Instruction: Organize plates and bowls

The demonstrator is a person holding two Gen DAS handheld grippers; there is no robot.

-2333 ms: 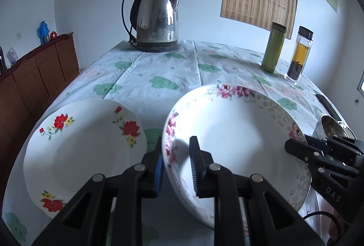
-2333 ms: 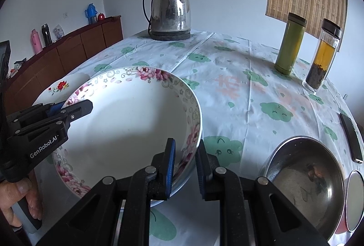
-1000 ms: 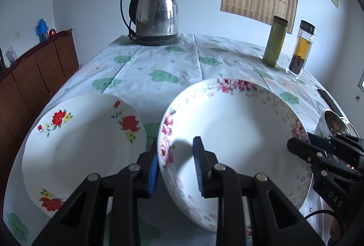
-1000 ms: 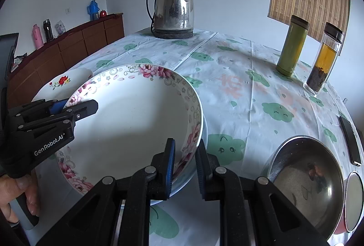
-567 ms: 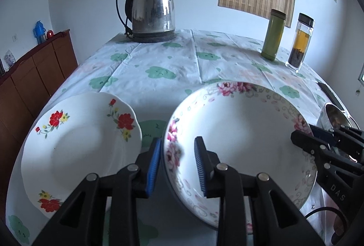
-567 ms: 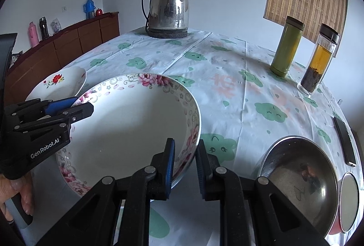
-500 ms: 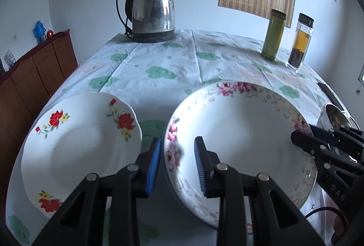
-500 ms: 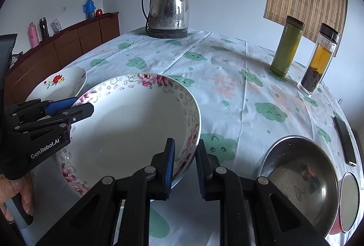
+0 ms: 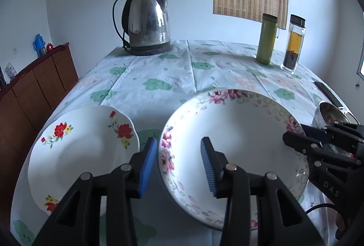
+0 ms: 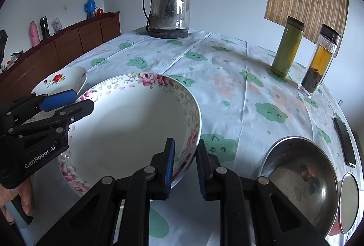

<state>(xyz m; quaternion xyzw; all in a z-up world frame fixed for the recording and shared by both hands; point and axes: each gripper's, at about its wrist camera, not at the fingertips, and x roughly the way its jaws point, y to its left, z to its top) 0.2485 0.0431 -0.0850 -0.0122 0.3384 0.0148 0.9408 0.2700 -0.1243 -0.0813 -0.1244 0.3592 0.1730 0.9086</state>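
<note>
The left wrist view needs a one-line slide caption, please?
Left tool open astride the pink-flowered bowl rim, beside a red-flowered plate.
</note>
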